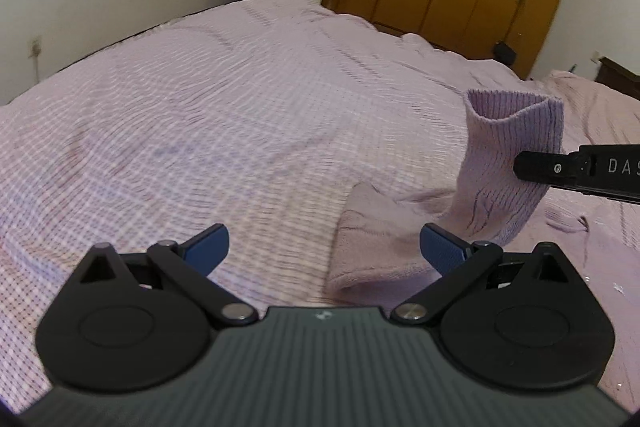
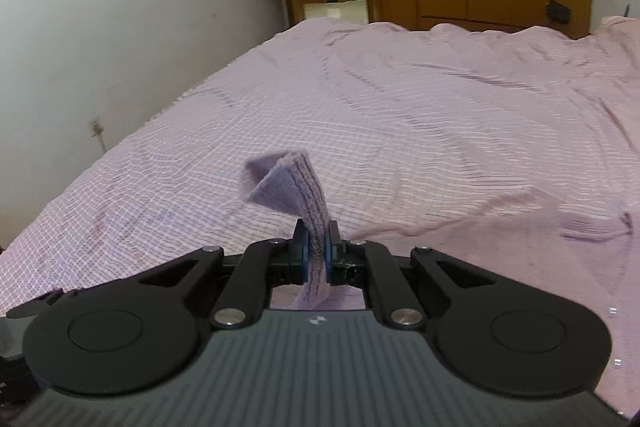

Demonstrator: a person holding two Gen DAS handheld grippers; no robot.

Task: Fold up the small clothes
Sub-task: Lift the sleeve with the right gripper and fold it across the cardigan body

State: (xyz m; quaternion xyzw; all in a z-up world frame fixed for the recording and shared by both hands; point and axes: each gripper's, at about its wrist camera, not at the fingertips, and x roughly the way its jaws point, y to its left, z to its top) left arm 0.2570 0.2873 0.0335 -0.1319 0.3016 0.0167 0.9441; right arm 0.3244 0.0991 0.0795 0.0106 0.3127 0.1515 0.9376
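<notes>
R tongs point(image 2: 315, 255) clamp sock point(image 2: 288, 183) cuff | L tongs point(image 1: 324, 251) spread, empty | toe on bed point(image 1: 200, 107): L view only

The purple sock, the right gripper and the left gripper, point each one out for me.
purple sock point(image 1: 508, 163): left wrist view, ribbed cuff held upright.
right gripper point(image 2: 316, 253): right wrist view, between fingertips shut on the cuff.
left gripper point(image 1: 324, 251): left wrist view, gap between open fingertips.
</notes>
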